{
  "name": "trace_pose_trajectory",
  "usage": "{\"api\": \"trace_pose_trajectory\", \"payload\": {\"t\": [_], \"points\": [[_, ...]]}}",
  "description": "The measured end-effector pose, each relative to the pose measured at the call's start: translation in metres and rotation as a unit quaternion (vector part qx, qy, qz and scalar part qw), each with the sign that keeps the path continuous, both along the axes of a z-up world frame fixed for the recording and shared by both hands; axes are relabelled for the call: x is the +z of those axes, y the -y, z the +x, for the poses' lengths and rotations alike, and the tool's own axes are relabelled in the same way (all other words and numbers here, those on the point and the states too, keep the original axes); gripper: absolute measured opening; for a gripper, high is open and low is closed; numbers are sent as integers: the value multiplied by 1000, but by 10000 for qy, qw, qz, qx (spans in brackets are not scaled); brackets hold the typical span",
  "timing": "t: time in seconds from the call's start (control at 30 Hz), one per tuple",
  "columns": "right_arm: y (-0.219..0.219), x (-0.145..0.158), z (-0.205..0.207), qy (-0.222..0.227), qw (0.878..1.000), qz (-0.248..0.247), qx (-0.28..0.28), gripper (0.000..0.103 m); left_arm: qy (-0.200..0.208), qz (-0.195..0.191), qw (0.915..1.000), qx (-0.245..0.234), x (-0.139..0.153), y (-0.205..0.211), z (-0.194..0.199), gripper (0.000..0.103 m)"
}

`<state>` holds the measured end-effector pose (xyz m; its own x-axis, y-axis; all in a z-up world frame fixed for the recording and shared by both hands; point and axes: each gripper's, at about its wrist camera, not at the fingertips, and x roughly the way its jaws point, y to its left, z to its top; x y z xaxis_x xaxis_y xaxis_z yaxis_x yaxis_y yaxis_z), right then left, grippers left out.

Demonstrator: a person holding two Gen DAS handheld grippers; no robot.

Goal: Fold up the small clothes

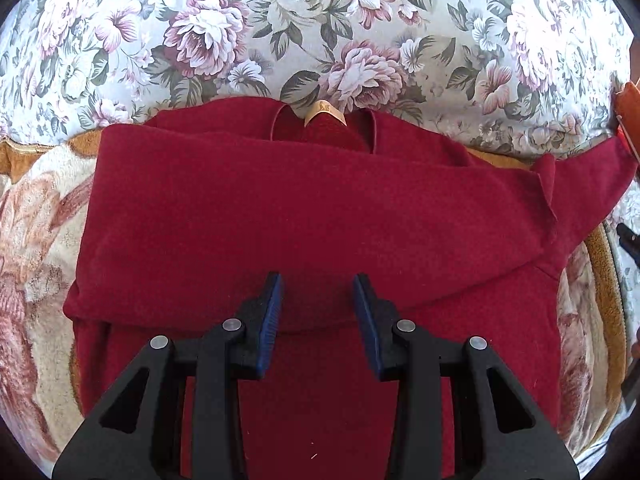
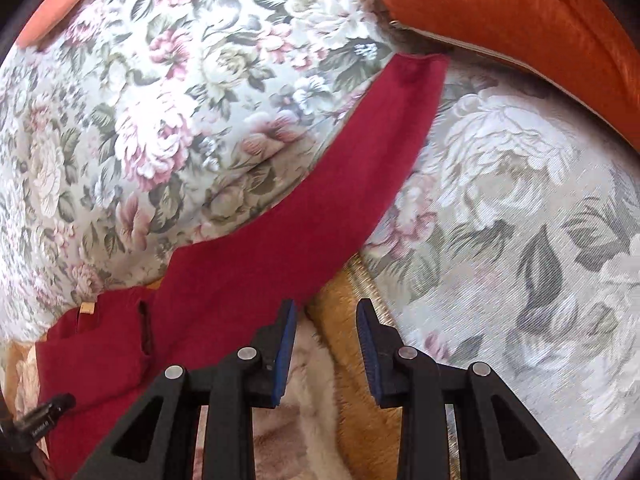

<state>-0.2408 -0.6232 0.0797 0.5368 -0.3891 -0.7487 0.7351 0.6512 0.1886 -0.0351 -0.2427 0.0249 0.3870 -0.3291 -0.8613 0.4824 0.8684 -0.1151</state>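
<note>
nearest the left wrist camera, the left tongs point down over a dark red garment, their blue pads apart and nothing pinched between them; the cloth lies beneath them, so they stand released. the garment is spread on a plush blanket patterned in cream, pink and tan, with its left part folded across the body so that a thick folded edge runs below the pads. its neckline faces away from the camera and shows a small tan label. one sleeve stretches out to the right, reaching toward the frame's edge. beyond the neckline rises a floral cushion. in the right wrist view, the right tongs come first, blue pads parted and gripping nothing, over the blanket's tan border, beside the sleeve. the sleeve runs diagonally from the garment's body at lower left up to its cuff at upper right, lying against the floral cushion. an orange cushion sits at the top right, just beyond the cuff. a black tip of the left tongs shows at the lower left edge.
</note>
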Motion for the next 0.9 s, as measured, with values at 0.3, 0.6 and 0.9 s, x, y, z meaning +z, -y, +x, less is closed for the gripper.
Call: {"api": "trace_pose_trajectory", "payload": {"t": [0.3, 0.6, 0.9], "points": [[60, -10, 6, 658, 9954, 644, -246, 30, -35, -157, 9999, -10, -5, -3, 1, 43], [77, -14, 26, 1057, 9923, 529, -360, 6, -135, -239, 9996, -43, -4, 0, 5, 49], [-15, 75, 23, 1708, 9775, -585, 1092, 5, 91, -764, 9960, 458, 40, -53, 16, 49]]}}
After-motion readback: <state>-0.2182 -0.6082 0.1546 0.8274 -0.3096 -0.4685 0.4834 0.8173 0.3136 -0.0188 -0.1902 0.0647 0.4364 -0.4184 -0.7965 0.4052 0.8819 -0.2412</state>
